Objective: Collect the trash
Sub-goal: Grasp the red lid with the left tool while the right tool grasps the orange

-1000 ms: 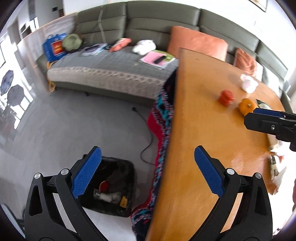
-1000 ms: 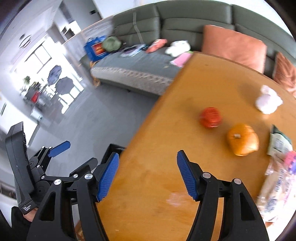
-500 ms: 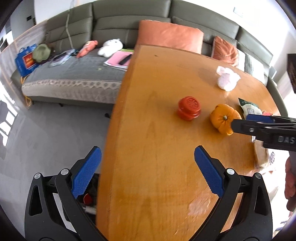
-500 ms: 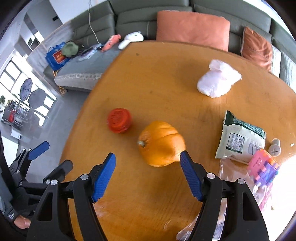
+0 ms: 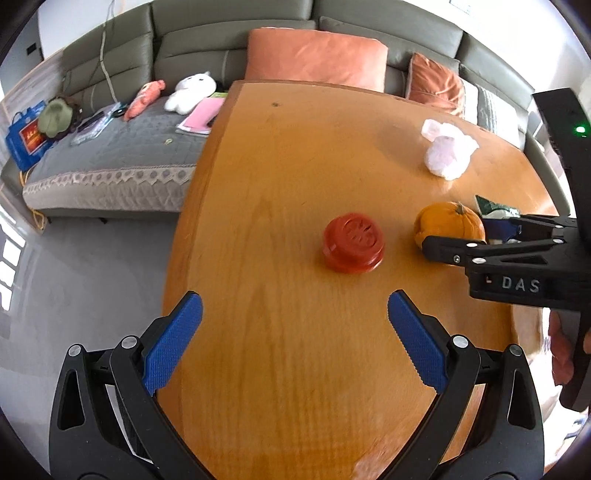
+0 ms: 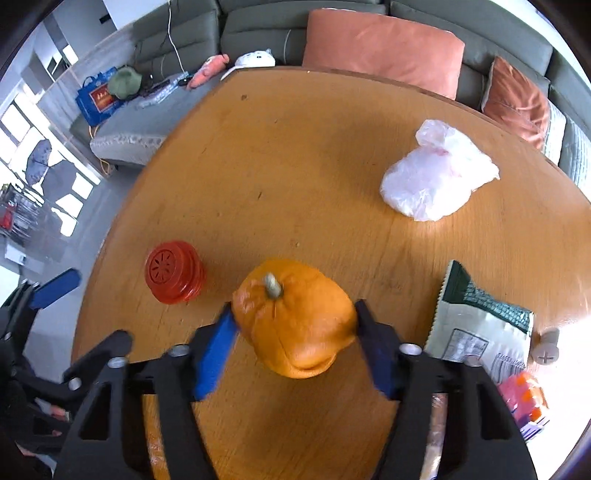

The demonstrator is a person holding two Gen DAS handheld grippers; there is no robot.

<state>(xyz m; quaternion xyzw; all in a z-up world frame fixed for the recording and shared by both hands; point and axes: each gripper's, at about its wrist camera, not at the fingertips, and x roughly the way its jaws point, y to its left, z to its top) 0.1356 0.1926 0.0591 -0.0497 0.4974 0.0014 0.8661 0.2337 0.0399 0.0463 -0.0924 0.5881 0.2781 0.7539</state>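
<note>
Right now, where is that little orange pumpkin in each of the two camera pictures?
Left wrist view: the orange pumpkin sits right of centre, partly behind the right claw.
Right wrist view: it sits low at centre, between the right claw's blue pads.
Shared landmark: the red round lid, just left of the pumpkin.

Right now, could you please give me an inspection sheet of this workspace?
Surface: wooden table, bare in the middle.
Job's things: orange pumpkin, red lid, white plastic bag, snack packet.
Clutter: pink toy, grey screw cap.
Grippers: right gripper pads against the pumpkin's sides; left gripper open, empty.
Cables: cord on the sofa back.
Surroundings: grey sofa, orange cushions.
</note>
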